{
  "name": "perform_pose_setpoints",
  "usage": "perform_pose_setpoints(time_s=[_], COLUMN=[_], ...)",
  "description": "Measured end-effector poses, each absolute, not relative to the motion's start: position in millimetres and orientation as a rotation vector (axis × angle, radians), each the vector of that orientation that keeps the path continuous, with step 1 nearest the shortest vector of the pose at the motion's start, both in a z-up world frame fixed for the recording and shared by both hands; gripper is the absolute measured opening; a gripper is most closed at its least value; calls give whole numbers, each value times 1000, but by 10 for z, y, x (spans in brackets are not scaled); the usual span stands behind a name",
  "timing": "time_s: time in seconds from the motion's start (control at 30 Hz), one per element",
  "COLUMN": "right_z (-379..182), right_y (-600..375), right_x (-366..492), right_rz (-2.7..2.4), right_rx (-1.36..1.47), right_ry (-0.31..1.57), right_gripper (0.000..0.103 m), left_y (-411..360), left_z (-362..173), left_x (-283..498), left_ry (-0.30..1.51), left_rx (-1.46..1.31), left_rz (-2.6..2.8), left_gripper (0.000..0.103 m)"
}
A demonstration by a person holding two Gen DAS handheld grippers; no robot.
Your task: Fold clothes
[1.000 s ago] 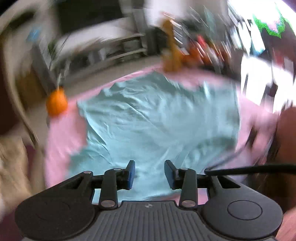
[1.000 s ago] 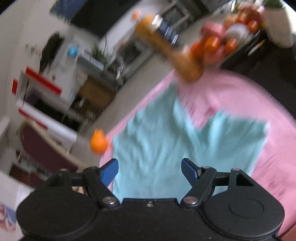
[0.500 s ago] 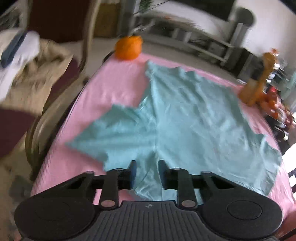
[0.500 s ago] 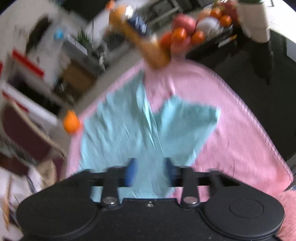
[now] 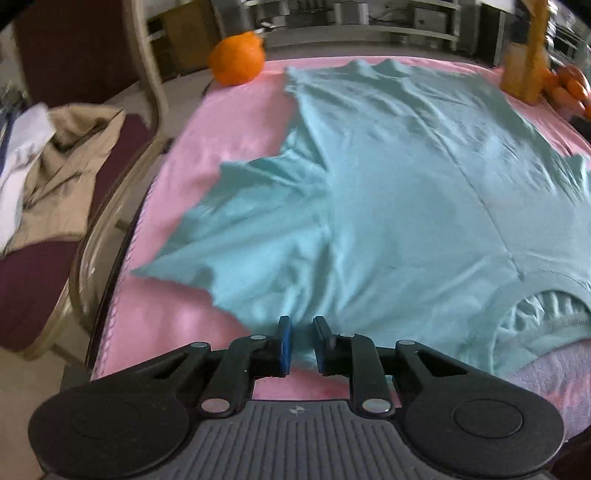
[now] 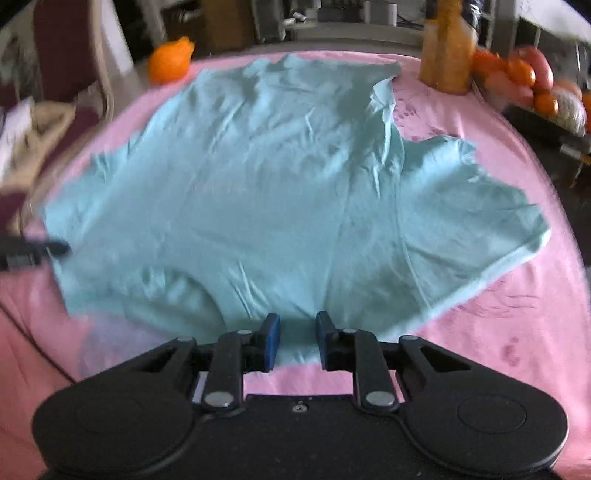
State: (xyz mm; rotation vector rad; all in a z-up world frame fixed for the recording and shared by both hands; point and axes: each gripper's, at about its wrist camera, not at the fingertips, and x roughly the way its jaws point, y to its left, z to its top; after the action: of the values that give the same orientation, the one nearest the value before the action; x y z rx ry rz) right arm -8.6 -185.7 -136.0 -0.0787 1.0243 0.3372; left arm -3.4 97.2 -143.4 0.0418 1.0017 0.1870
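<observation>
My view: pink-covered table (image 5: 236,122); maroon-cushioned chair (image 5: 48,258) to my left, beige garment (image 5: 70,155) heaped on seat; grey shelving (image 5: 369,18) beyond; pale floor (image 5: 33,380) beneath.

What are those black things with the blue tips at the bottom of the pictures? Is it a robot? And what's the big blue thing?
It is not a robot. A person holds one grabbing tool in each hand, and each tool carries a small camera looking forward along its two jaws. So one picture comes from the left gripper and the other from the right gripper.

The big blue thing is a light blue T-shirt, spread out flat on a pink cloth covering the table. The person is going to fold it.

Both grippers sit at the near edge of the shirt with their blue-tipped jaws a little apart. Nothing looks pinched yet, as far as I can tell.

At the far edge sits an orange pumpkin-like toy, and a tall yellow-orange toy stands next to some fruit. A chair with clothes on it stands on the left.
</observation>
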Motion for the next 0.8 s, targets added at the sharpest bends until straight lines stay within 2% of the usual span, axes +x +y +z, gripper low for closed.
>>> perform_pose_setpoints(time_s=[0.07,0.17,0.27,0.33,0.4,0.47,0.53,0.67,0.7,0.73,0.8], right_z=[-1327,-1160,-806,-530,-313,-190,-127,-329,-380,-430,-532], right_y=[-1907,-2080,-2250,-2317,-2353,-2352,-2344,-2390,-2401,-2413,-2436], right_x=[-110,-57,45,162,305,509,761,1534,1728,1921,2308], right_rz=[321,319,329,339,353,353,338,236,211,185,134], right_rx=[-90,26,163,245,312,348,369,400,408,415,430], right_ry=[1049,1058,973,896,834,794,765,774,775,777,780], right_gripper=[20,22,28,38,43,47,59,59,55,42,32], left_y=[1066,1164,1266,1309,1357,1399,1407,1528,1557,1575,1612], left_z=[-1372,-1075,-698,-501,-388,-350,-388,-598,-653,-711,-827], left_x=[-50,-81,-27,78,313,595,910,1652,1826,1973,2267], left_ry=[993,896,768,708,688,692,707,762,775,783,798], left_rx=[-3,-38,-73,-83,-95,-102,-82,-95,-100,-102,-105], left_rz=[197,179,147,140,131,126,136,182,192,197,208], left_gripper=[13,13,14,19,33,34,35,42,42,42,43])
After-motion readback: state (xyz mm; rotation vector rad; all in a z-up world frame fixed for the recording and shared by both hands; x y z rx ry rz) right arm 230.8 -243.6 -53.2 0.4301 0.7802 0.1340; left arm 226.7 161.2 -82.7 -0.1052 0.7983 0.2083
